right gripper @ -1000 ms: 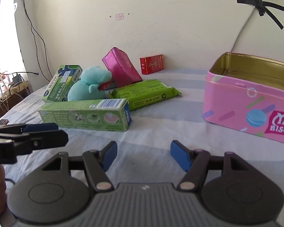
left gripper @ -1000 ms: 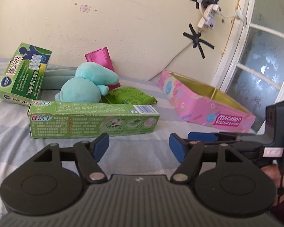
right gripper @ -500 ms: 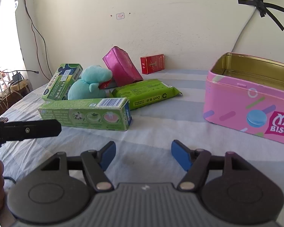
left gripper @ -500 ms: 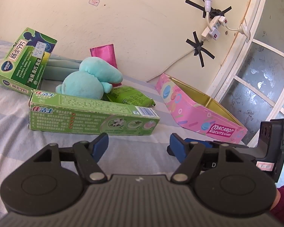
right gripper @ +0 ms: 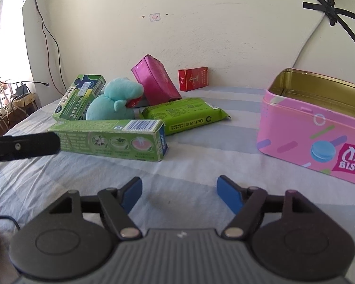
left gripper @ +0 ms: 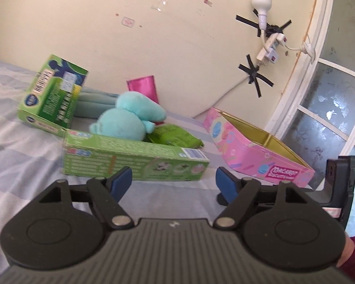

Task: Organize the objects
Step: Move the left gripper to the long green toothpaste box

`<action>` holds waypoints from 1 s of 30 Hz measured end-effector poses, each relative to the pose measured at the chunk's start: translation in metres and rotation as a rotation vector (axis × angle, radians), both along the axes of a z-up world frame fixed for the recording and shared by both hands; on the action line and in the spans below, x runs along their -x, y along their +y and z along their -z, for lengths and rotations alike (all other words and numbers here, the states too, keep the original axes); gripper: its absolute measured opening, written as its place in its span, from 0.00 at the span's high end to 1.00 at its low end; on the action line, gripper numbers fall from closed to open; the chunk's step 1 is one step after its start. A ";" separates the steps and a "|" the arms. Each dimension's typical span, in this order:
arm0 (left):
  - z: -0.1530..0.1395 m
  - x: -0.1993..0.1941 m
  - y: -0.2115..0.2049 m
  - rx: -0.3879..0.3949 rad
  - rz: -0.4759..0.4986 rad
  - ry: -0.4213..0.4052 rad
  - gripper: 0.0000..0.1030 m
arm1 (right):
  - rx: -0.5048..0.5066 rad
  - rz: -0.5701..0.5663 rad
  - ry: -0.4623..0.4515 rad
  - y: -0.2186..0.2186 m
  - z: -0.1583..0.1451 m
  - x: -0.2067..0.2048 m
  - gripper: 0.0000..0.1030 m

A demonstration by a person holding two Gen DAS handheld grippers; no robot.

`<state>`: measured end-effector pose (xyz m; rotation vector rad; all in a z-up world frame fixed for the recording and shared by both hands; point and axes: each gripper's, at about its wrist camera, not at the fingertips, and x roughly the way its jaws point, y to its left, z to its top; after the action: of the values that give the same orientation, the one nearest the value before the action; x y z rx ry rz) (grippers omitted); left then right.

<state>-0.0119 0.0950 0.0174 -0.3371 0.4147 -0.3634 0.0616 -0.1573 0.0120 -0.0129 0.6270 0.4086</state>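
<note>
A long green toothpaste box (left gripper: 135, 159) (right gripper: 111, 139) lies on the bed sheet just beyond my left gripper (left gripper: 174, 181), which is open and empty. Behind the box sit a teal plush toy (left gripper: 127, 120) (right gripper: 117, 100), a green wipes pack (right gripper: 184, 114), a green carton (left gripper: 52, 97) (right gripper: 79, 100), a magenta pouch (right gripper: 156, 80) and a red packet (right gripper: 193, 78). An open pink biscuit tin (left gripper: 253, 151) (right gripper: 314, 127) stands to the right. My right gripper (right gripper: 178, 190) is open and empty over bare sheet.
The striped bed sheet (right gripper: 201, 156) meets a cream wall (right gripper: 201, 35) at the back. A window frame (left gripper: 303, 90) and a taped power strip (left gripper: 269, 47) are at the right. Cables and clutter (right gripper: 9, 99) lie beyond the bed's left edge.
My left gripper has moved forward toward the toothpaste box and tilted, so the box looks larger and closer. The right gripper has barely moved. Both stay open.
</note>
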 end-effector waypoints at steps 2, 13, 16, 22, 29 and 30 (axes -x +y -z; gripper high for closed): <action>0.000 0.001 0.006 0.005 -0.018 -0.002 0.23 | -0.002 -0.001 0.000 -0.001 0.000 0.000 0.30; 0.005 -0.002 0.012 0.028 -0.027 0.015 0.23 | 0.008 0.003 -0.003 0.002 0.000 0.002 0.29; 0.005 -0.002 0.013 0.034 -0.028 0.020 0.23 | 0.007 0.005 -0.003 0.002 0.000 0.002 0.29; 0.006 -0.002 0.012 0.042 -0.033 0.024 0.23 | 0.007 0.007 -0.004 0.003 0.001 0.002 0.28; 0.006 -0.003 0.012 0.040 -0.032 0.027 0.23 | 0.006 0.009 -0.004 0.003 0.001 0.002 0.27; 0.006 -0.003 0.012 0.042 -0.032 0.029 0.23 | 0.006 0.009 -0.004 0.003 0.001 0.002 0.27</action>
<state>-0.0089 0.1074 0.0112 -0.3896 0.4304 -0.3365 0.0597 -0.1544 0.0105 -0.0169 0.6240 0.3977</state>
